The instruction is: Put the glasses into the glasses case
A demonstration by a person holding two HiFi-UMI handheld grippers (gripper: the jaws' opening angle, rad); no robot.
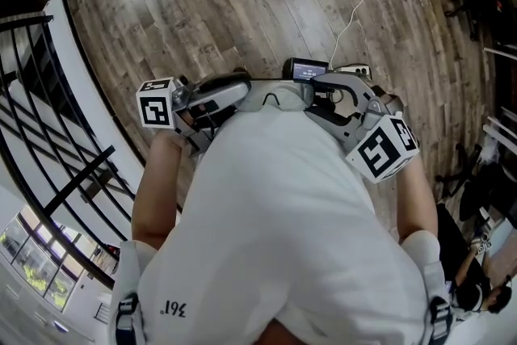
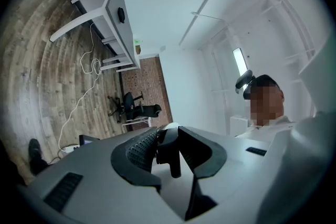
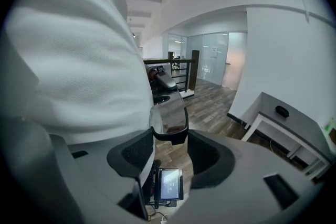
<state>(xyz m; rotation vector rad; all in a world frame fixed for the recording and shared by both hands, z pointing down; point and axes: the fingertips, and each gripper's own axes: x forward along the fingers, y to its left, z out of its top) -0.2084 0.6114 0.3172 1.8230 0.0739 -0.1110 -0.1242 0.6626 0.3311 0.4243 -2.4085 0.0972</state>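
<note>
Glasses with clear lenses and a dark frame (image 1: 279, 98) hang in front of the person's white shirt, held between both grippers above the wooden floor. My left gripper (image 1: 242, 97) grips one end: in the left gripper view a black part of the glasses (image 2: 172, 157) sits clamped between the pads of my left gripper (image 2: 169, 147). My right gripper (image 1: 315, 93) holds the other end: in the right gripper view one lens and its rim (image 3: 169, 118) stand between the pads of my right gripper (image 3: 169, 140), touching both. No glasses case shows in any view.
A small device with a lit screen (image 1: 309, 69) lies on the floor below the grippers, with a white cable (image 1: 355, 12) running away from it. A black railing (image 1: 48, 93) borders the left. A white desk (image 2: 105, 13) and an office chair (image 2: 128, 105) stand farther off.
</note>
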